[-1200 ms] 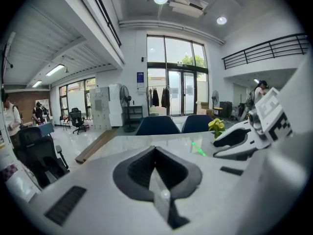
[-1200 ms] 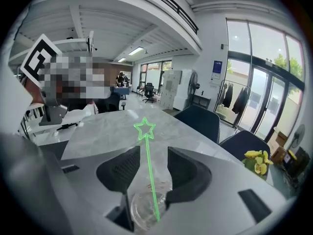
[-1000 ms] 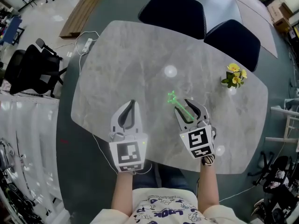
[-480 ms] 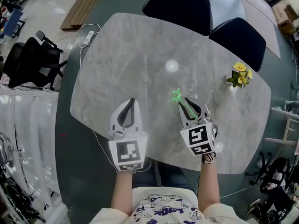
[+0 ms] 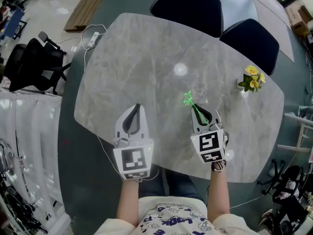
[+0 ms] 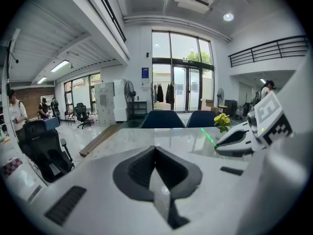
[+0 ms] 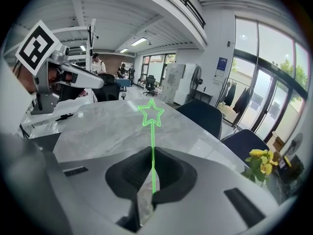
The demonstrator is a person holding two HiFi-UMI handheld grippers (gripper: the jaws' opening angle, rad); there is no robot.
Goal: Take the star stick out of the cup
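A thin green star stick (image 5: 189,100) juts from my right gripper (image 5: 195,107) over the grey marble table (image 5: 146,67), star end away from me. In the right gripper view its stem (image 7: 152,146) is pinched where the jaws meet, and the star (image 7: 150,112) stands above them. These jaws have just been closing, with the stick between them. My left gripper (image 5: 136,107) rests to the left, shut and holding nothing (image 6: 155,150). The left gripper view shows the right gripper (image 6: 218,142) and the stick (image 6: 209,138) beside it. No cup is visible in any view.
A small pot of yellow flowers (image 5: 251,80) stands near the table's right edge. Two dark chairs (image 5: 188,6) (image 5: 249,38) are at the far side. A black office chair (image 5: 29,72) and a power strip (image 5: 92,38) are on the floor at left.
The right gripper's jaws went from wide apart around the stick to closed on it. The stick now lines up with the jaws, its star slightly further right. The left gripper stayed put.
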